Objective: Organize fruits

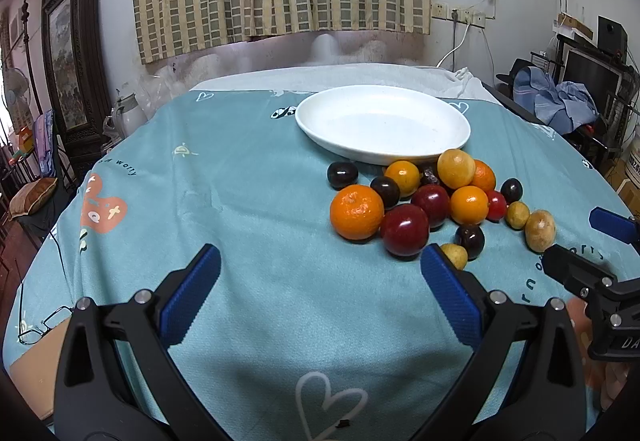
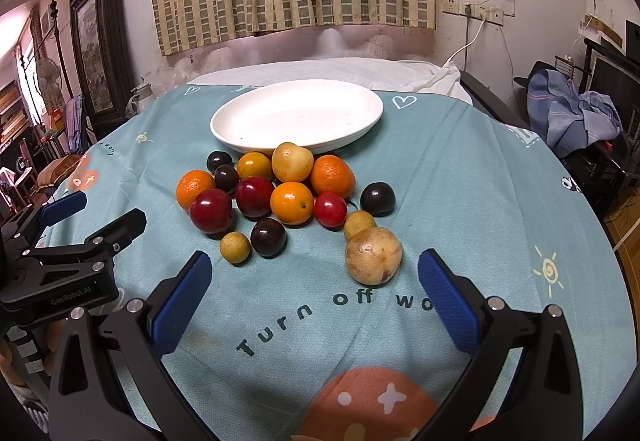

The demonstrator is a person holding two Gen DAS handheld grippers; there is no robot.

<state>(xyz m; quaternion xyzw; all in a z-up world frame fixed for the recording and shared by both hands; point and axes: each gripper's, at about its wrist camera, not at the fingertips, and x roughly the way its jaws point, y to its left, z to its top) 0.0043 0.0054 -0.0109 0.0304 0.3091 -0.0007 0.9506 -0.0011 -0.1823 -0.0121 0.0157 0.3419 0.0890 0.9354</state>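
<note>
A pile of small fruits lies on the teal tablecloth in front of an empty white plate [image 1: 382, 123], which also shows in the right wrist view [image 2: 296, 117]. The pile holds oranges [image 1: 356, 212], red plums [image 1: 404, 229], dark plums [image 1: 342, 175] and yellowish fruits [image 2: 373, 255]. My left gripper [image 1: 320, 281] is open and empty, above the cloth just left of and short of the pile. My right gripper [image 2: 316, 281] is open and empty, just short of the pile, with the large yellowish fruit near its right finger.
A pair of glasses [image 1: 40, 327] lies at the table's left edge. A white cloth [image 2: 340, 71] covers the far table edge. Clothes on furniture [image 2: 568, 117] stand to the right, a dark framed picture [image 1: 68, 53] to the left.
</note>
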